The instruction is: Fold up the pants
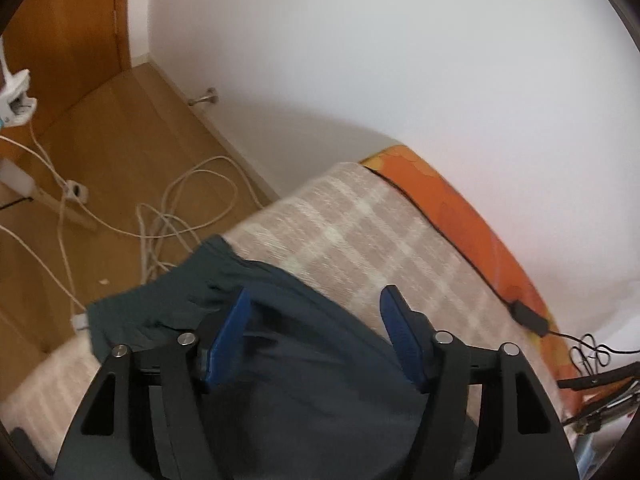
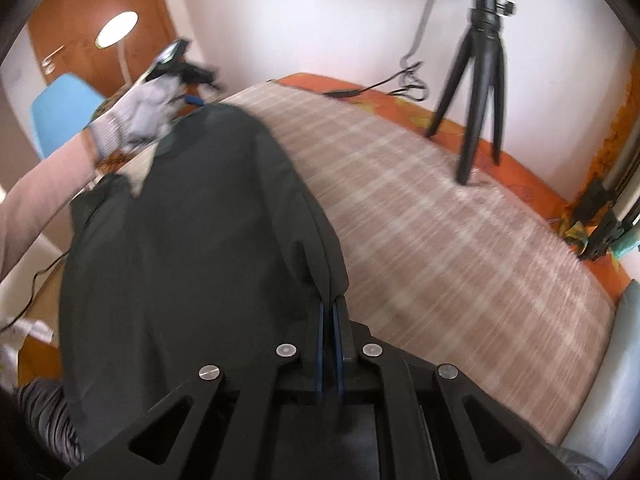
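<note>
Pants (image 2: pixel 192 240) overhang the bed's (image 2: pixel 460 240) near corner; checked cover bare toward tripod (image 2: pixel 480 80). Right gripper (image 2: pixel 330 304) clamps a pants edge. Left gripper (image 1: pixel 314 296) spread above fabric, grasping nothing.

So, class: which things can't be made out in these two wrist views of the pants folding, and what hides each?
- Right wrist: whatever the right gripper pinches of the pants is hidden between its shut pads.
- Left wrist: the pants' near end is covered by the left gripper body.
- Right wrist: the tripod top is cut off by the upper edge.
</note>
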